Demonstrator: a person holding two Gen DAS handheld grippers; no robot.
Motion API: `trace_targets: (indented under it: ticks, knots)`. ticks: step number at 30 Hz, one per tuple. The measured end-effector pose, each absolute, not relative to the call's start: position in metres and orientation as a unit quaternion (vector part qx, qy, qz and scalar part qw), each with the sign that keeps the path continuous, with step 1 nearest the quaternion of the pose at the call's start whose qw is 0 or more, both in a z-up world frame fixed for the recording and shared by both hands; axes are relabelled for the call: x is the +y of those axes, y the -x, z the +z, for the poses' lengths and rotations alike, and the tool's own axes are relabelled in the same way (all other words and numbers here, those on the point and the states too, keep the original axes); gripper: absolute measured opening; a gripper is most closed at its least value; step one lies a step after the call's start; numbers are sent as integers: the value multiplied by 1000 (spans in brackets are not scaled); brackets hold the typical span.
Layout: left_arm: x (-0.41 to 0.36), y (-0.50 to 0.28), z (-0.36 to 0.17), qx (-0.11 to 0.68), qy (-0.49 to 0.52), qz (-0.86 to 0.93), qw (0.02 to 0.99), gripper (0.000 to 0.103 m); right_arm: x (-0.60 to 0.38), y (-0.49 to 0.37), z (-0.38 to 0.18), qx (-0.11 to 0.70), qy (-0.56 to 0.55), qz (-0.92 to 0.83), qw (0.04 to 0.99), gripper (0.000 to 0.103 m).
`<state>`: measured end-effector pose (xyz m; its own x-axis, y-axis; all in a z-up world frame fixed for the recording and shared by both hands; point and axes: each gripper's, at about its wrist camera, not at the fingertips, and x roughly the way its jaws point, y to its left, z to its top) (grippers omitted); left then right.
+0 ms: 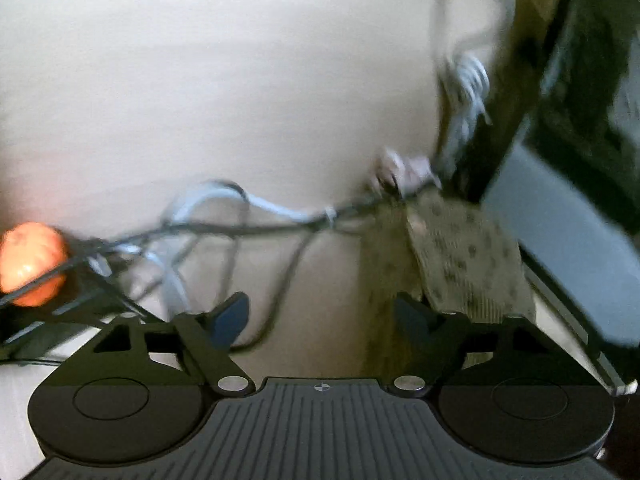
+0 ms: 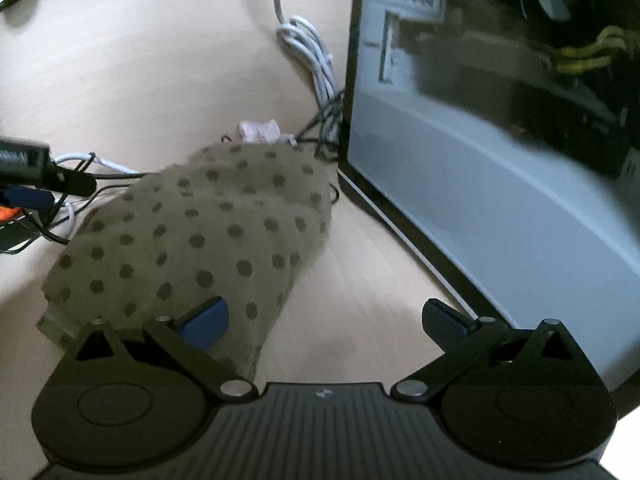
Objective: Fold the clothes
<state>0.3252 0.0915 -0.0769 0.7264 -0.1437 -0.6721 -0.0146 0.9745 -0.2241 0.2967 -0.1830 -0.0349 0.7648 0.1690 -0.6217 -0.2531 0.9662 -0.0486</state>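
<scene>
Now | both claws spread, empty | dotted cloth (image 2: 208,236) bunched on table (image 2: 120,60)

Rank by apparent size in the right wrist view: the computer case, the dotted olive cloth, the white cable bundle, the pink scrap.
1. computer case
2. dotted olive cloth, though it lies close to the camera
3. white cable bundle
4. pink scrap

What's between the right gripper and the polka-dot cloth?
Nothing visible. The right gripper is open, and the olive polka-dot cloth lies on the wooden desk directly ahead, already under its left finger. The PC case stands to the right, cables beyond the cloth.
</scene>
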Motion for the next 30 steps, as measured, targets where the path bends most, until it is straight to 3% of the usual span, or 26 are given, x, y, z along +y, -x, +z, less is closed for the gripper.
trace_targets:
  ticks: [6,11,16,22,26,30]
  knots:
    - [61,-331,-88,397,101,-92,907,78,-173,-308,-55,341,131,67,929,103]
    - [57,-326,-83,400,94,-87,907,79,-182,-308,-50,350,95,65,930,103]
    - [66,-315,-78,397,128,-99,903,93,-208,-302,-31,355,-59,141,922,103]
    - [76,-302,-95,409,230,-173,866,96,-212,-338,-45,417,-231,216,852,103]
    - [66,-296,-97,410,238,-201,857,96,-197,-359,-59,456,-279,259,804,103]
    - [51,-295,-95,417,210,-216,857,96,-193,-362,-53,440,-261,255,820,103]
